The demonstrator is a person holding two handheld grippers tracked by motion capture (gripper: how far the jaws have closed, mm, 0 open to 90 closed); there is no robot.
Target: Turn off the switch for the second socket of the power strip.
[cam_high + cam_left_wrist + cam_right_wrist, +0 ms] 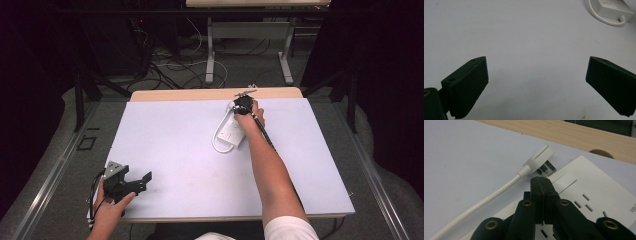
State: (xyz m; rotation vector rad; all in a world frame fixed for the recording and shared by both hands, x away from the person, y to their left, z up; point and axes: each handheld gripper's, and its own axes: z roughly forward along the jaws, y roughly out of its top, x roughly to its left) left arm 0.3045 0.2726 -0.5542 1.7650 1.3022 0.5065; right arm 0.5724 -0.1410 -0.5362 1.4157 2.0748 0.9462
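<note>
Fingers, right gripper (543,185): pressed together, nothing between them, tips over the power strip (599,195) just beside its plug (537,161).
Fingers, left gripper (536,85): spread wide, nothing between them, above the bare white sheet (524,32).
Power strip: lies flat near the table's (200,94) far edge, right of centre.
Plug: tilted, prongs touching the strip's end; white cable (479,202) loops away.
Left gripper, high view: near-left corner.

Closed right gripper (544,186) over power strip (596,195)
</note>
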